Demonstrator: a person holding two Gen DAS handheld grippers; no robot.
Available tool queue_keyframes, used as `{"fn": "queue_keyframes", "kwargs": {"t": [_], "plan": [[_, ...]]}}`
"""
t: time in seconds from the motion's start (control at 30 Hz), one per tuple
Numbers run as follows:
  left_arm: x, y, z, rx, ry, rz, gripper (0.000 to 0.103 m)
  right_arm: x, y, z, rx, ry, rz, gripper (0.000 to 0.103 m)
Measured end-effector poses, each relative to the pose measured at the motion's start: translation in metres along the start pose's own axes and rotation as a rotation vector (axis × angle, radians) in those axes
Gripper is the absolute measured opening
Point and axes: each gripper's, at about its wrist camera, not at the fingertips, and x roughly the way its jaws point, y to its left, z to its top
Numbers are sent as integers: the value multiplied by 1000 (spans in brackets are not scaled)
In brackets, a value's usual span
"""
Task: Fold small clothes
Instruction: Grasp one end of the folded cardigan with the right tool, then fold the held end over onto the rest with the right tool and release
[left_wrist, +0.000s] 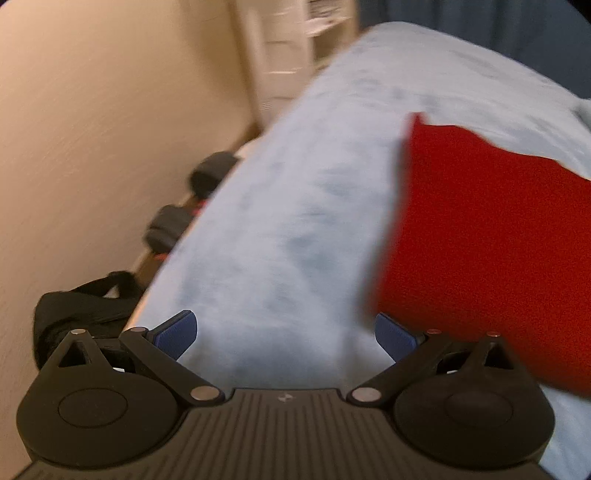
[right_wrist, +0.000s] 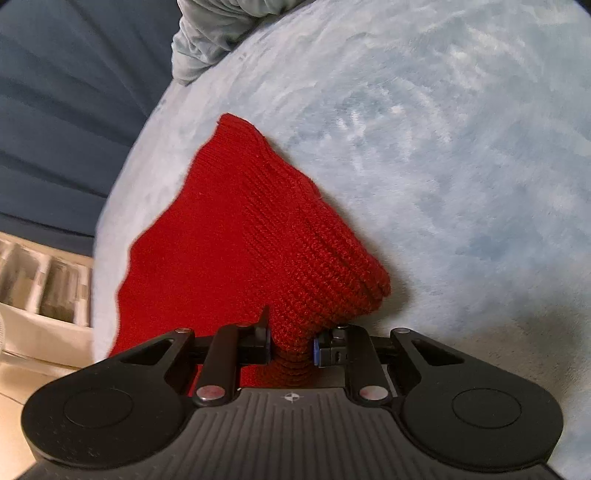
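Observation:
A red knitted garment (right_wrist: 251, 229) lies partly lifted over a light blue fuzzy blanket (right_wrist: 443, 147). My right gripper (right_wrist: 291, 345) is shut on a bunched edge of the red knit, and the cloth stretches away from it. In the left wrist view the same red garment (left_wrist: 491, 243) shows blurred at the right, over the blanket (left_wrist: 295, 221). My left gripper (left_wrist: 286, 334) is open and empty above the blanket, with its right finger close to the red cloth's near edge.
A cream wall (left_wrist: 92, 147) runs along the left of the bed. Dark dumbbells (left_wrist: 192, 199) and a black bag (left_wrist: 81, 310) lie on the floor beside it. A crumpled grey-blue cloth (right_wrist: 210, 33) sits at the blanket's far edge, with dark blue curtains (right_wrist: 66, 110) behind.

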Motion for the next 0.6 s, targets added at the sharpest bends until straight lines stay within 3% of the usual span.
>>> {"fn": "queue_keyframes", "kwargs": {"t": [0.1,0.23,0.3,0.37,0.43,0.53,0.6], "plan": [[28,8,3,-13,29,30,103,-2,16,-1,-58,-17,-69,19],[54,18,2,-95,54,-79,102,-14,58,-6,-224,-71,-184,17],[57,17,-5,-113,16,-93,102,-23,91,-13,-359,-122,-229,16],[58,16,-12,-86,-38,-105,103,-31,134,-24,-546,-183,-258,16],[60,19,-10,-77,-40,-124,102,-37,183,-48,-779,-258,-239,16],[60,28,-4,-117,-33,-168,102,-39,251,-110,-1135,-354,-167,15],[63,34,0,-140,-17,-192,102,-34,279,-171,-1372,-384,-86,15]]}}
